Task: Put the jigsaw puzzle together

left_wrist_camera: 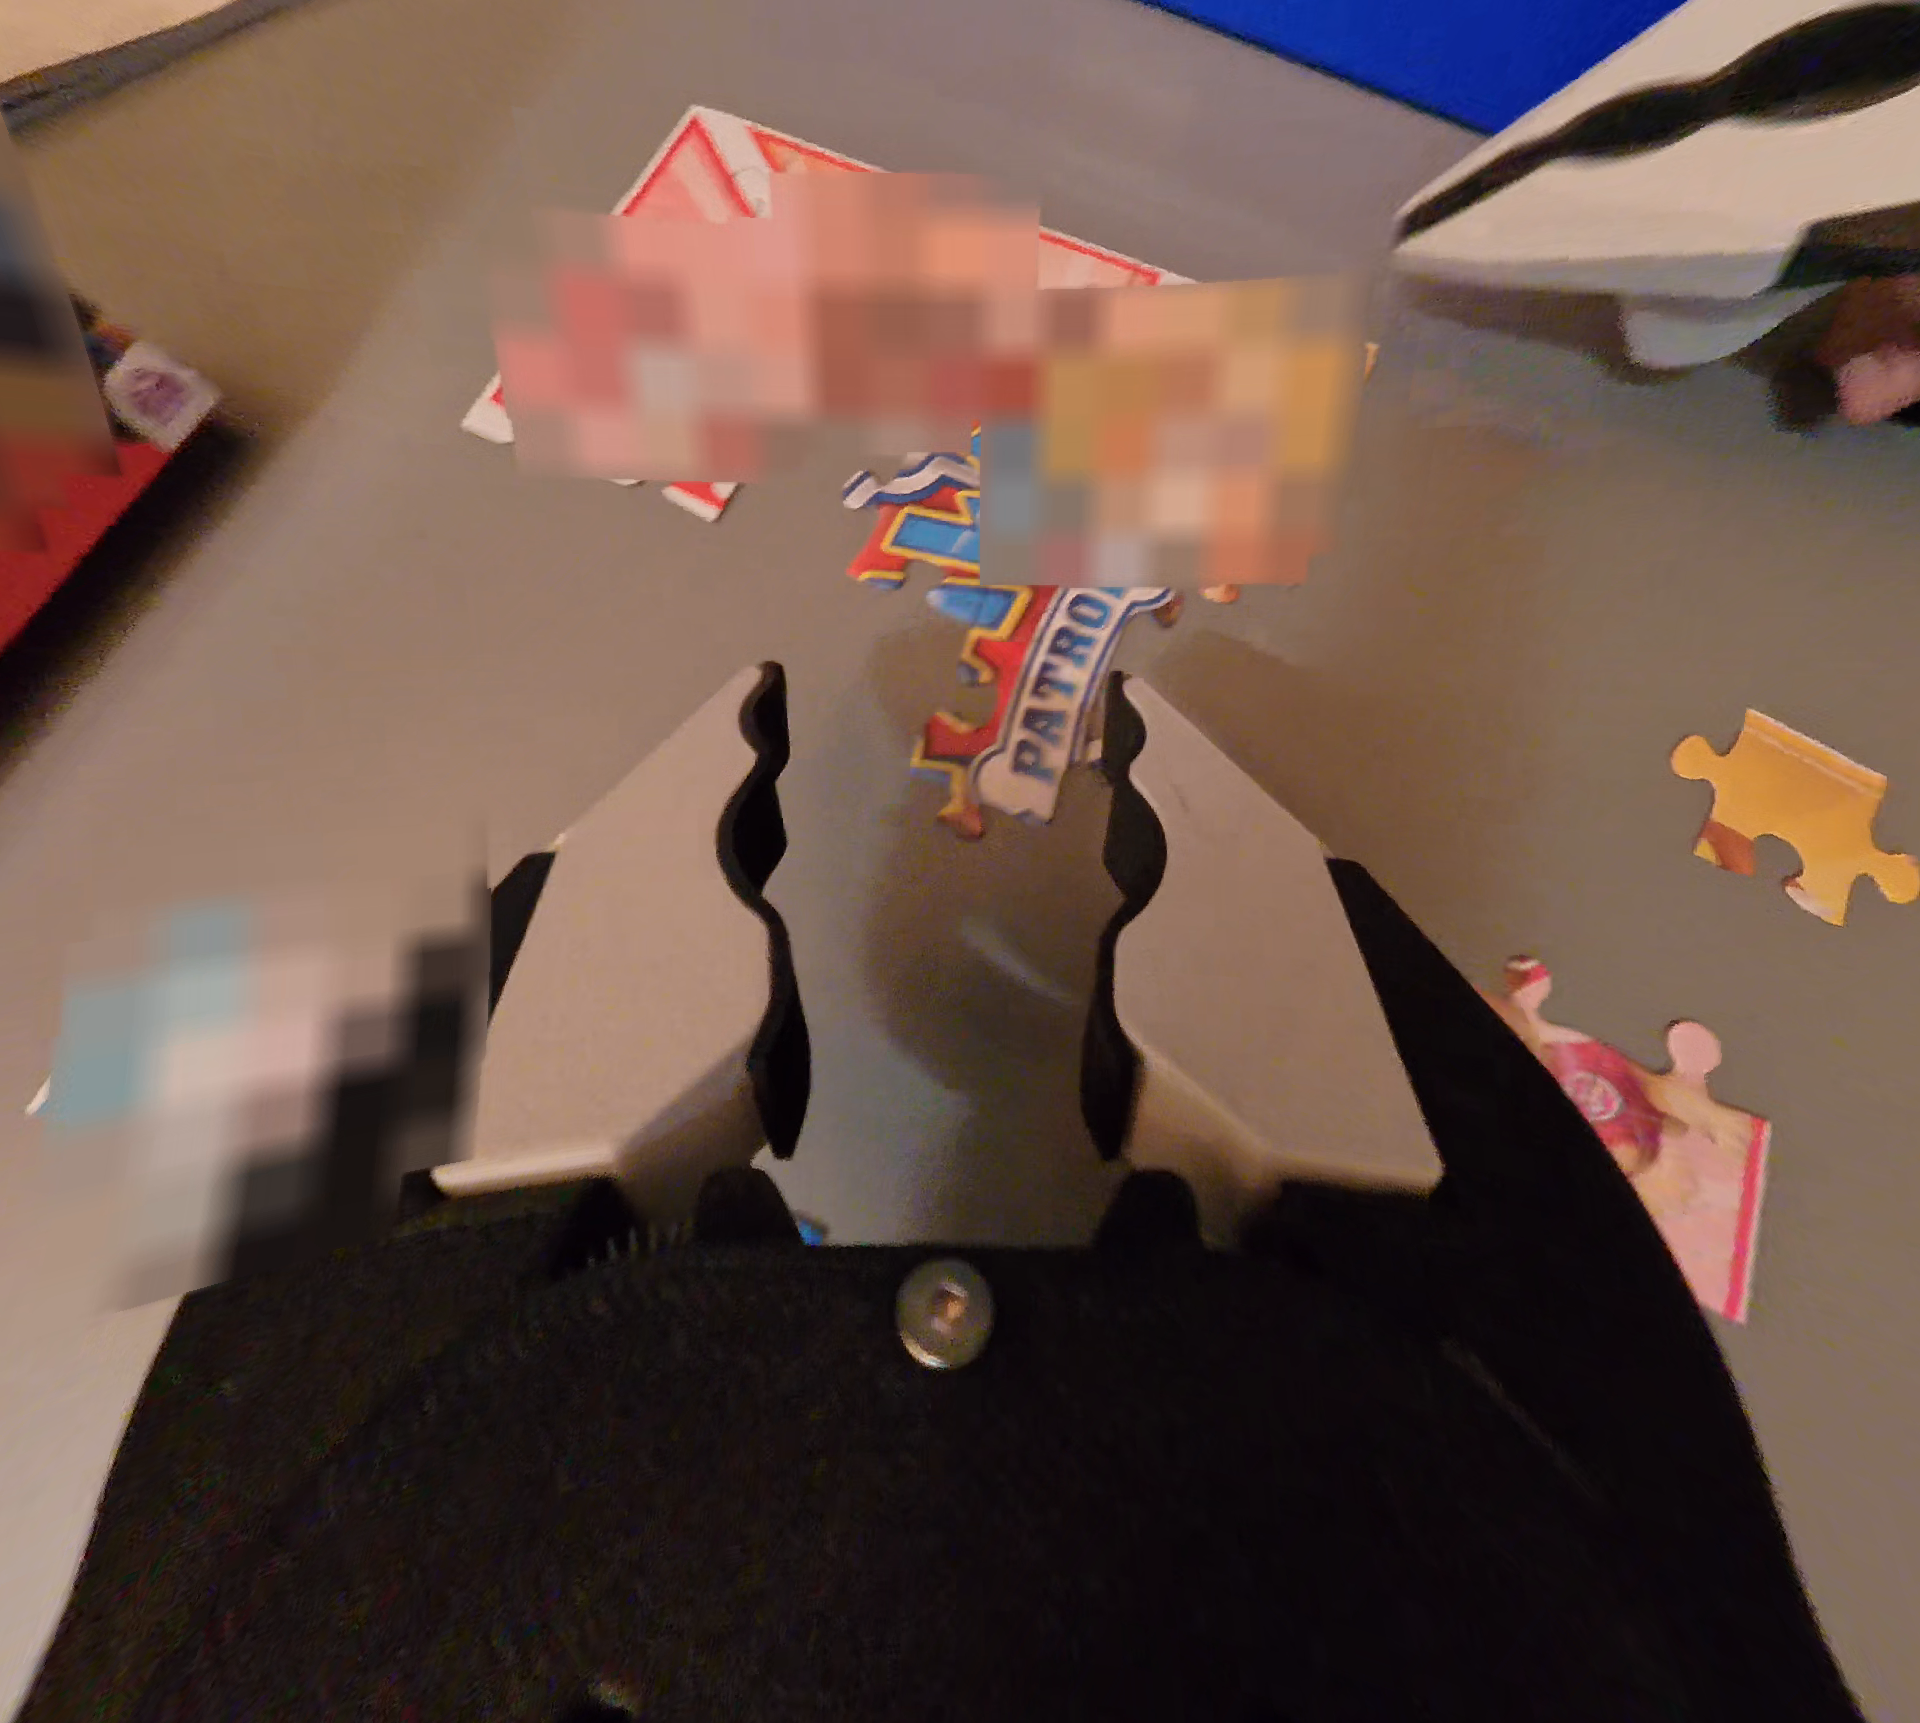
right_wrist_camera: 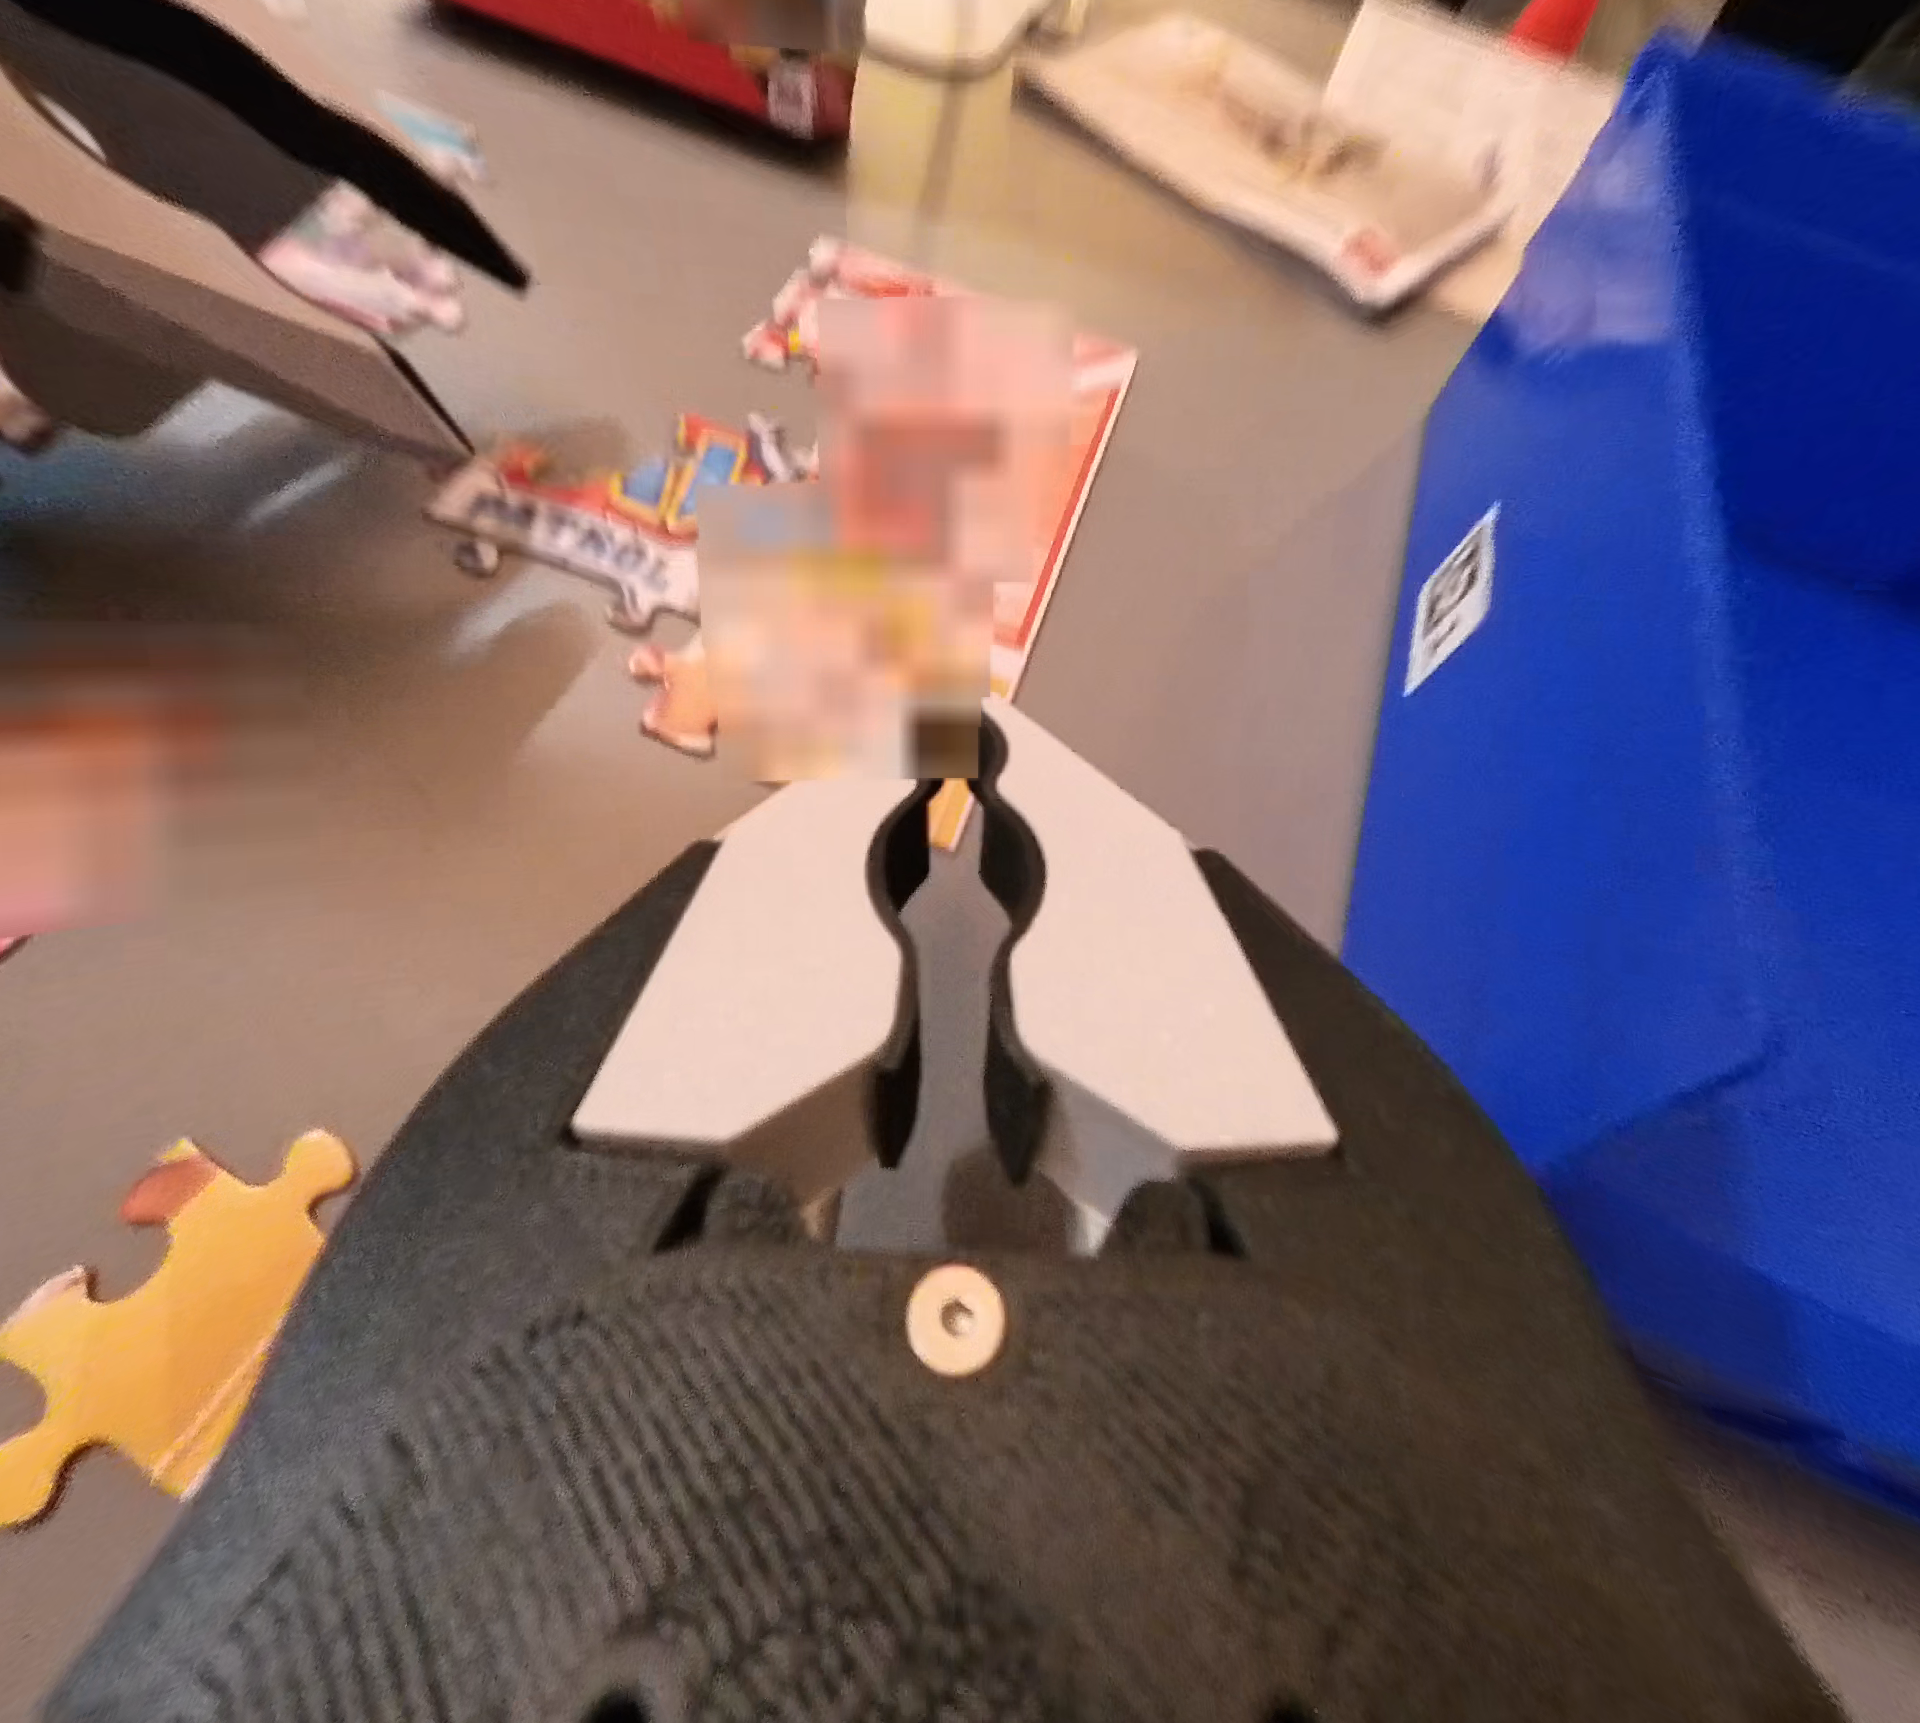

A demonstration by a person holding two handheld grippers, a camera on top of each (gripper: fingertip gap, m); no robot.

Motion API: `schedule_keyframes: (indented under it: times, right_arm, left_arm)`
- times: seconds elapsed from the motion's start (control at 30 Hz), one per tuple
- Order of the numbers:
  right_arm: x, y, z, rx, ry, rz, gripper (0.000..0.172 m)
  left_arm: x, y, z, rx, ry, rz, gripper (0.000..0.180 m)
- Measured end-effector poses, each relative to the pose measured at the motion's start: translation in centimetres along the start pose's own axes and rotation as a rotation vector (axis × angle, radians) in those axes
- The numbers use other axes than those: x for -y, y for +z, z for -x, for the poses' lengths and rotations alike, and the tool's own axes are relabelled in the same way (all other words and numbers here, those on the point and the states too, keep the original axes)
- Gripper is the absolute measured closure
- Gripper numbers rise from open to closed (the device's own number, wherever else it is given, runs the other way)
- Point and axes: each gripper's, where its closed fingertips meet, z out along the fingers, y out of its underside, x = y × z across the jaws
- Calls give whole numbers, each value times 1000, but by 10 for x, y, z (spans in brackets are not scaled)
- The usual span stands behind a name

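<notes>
Grey bench fills the left wrist view, where the left tongs gape wide and bare over the joined red-and-blue puzzle pieces, while in the right wrist view the right tongs appear pinched on a yellow-edged puzzle piece, its tips partly blurred, beside a blue bin.

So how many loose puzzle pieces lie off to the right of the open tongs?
2: a yellow piece farther out, and a pink piece nearer, partly behind the left tongs. More may be hidden.
</notes>
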Motion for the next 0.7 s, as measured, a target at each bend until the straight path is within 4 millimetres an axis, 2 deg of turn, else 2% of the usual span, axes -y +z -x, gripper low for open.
schedule_keyframes:
  times: [0.1,0.2,0.37,0.47,0.6,0.7]
  right_arm:
    - [24,-7,10,54,-51,-164,172]
    - [34,-14,10,73,-37,-243,172]
    - [40,-25,18,128,-61,-316,168]
    - [42,-29,21,137,-77,-345,167]
    - [42,-29,22,140,-87,-344,167]
    - [42,-29,23,133,-101,-345,167]
  left_arm:
    - [-10,-7,13,64,8,27,122]
    - [-13,-8,12,64,14,31,128]
    - [-32,-1,1,37,89,154,132]
    - [-29,1,-8,3,98,143,133]
    - [-29,5,-8,3,84,136,133]
    - [-27,6,-4,29,71,123,140]
